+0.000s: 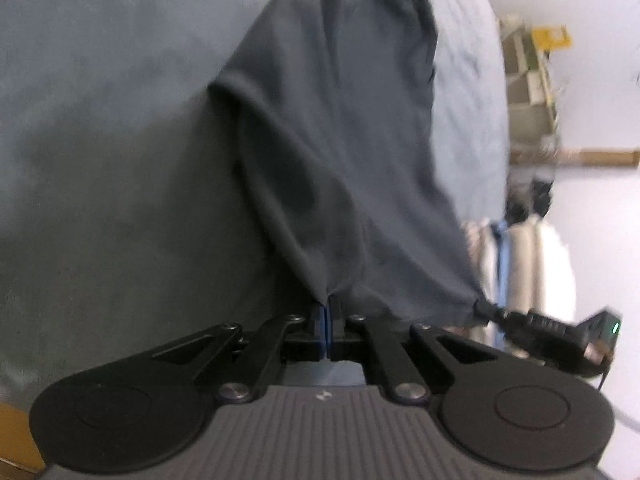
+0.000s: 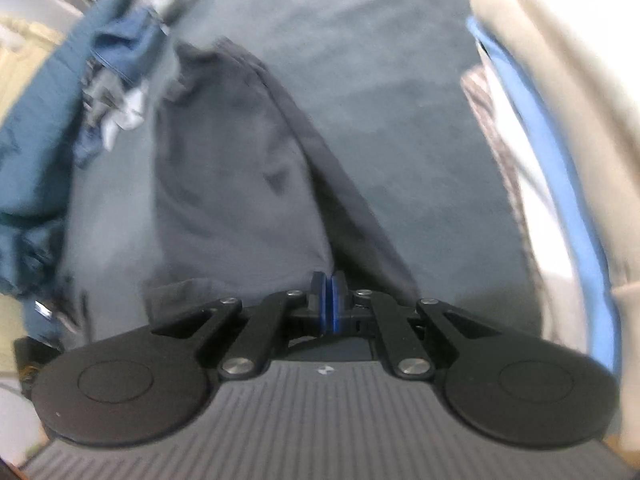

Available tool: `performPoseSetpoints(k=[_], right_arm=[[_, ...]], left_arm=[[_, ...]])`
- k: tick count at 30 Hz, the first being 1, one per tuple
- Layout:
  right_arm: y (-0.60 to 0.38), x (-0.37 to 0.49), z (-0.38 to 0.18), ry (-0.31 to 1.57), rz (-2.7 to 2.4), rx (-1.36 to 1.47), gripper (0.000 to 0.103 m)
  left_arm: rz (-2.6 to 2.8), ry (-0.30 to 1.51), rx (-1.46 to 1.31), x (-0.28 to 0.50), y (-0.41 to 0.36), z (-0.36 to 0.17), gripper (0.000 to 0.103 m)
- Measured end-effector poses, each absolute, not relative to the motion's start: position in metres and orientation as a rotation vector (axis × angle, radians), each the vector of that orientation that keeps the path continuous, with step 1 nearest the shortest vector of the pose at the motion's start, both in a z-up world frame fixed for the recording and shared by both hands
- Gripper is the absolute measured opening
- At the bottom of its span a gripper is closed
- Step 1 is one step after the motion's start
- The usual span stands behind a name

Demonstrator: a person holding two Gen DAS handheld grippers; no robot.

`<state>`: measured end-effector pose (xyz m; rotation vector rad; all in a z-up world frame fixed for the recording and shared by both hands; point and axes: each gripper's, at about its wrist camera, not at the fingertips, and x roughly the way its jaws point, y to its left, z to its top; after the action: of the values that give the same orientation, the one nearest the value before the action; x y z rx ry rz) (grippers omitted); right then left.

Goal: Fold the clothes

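Note:
A dark grey garment [image 1: 340, 128] hangs stretched over a blue-grey bed sheet [image 1: 100, 140]. My left gripper [image 1: 325, 304] is shut on its near edge, the cloth rising away from the blue pads. The right gripper [image 1: 486, 307] shows at the right of the left wrist view, pinching the same edge at a corner. In the right wrist view the garment [image 2: 232, 168] spreads ahead and my right gripper [image 2: 329, 280] is shut on its hem. Both views are motion-blurred.
A heap of blue and grey clothes [image 2: 100, 80] lies at the left on the sheet [image 2: 380, 60]. Folded white, blue and beige cloth [image 2: 540, 160] is stacked at the right. A shelf with boxes [image 1: 532, 80] stands by the white wall.

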<state>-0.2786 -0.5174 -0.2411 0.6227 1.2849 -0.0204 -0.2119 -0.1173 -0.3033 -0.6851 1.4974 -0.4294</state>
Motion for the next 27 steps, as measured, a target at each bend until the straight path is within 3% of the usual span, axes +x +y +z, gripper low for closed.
performPoseSetpoints(k=[9, 11, 14, 17, 21, 27], right_arm=[[-0.502, -0.285, -0.313, 1.423, -0.050, 0.353, 0.004], [-0.489, -0.283, -0.322, 1.429, -0.043, 0.213, 0.014], [-0.472, -0.287, -0.310, 1.375, -0.027, 0.041, 0.023], [-0.461, -0.300, -0.272, 1.248, -0.007, -0.053, 0.024], [-0.446, -0.320, -0.230, 1.087, 0.328, 0.064, 0.026], [-0.408, -0.327, -0.272, 1.206, 0.585, 0.283, 0.028]], left_arm=[[-0.442, 1.581, -0.526, -0.208, -0.138, -0.332, 0.001], [-0.445, 1.590, -0.531, -0.202, -0.141, -0.330, 0.001], [-0.460, 1.584, -0.578, -0.190, -0.142, -0.321, 0.001], [-0.473, 1.569, -0.709, -0.175, -0.140, -0.311, 0.001], [-0.463, 1.537, -0.900, -0.153, -0.137, -0.307, 0.002], [-0.471, 1.508, -0.986, -0.134, -0.143, -0.306, 0.002]])
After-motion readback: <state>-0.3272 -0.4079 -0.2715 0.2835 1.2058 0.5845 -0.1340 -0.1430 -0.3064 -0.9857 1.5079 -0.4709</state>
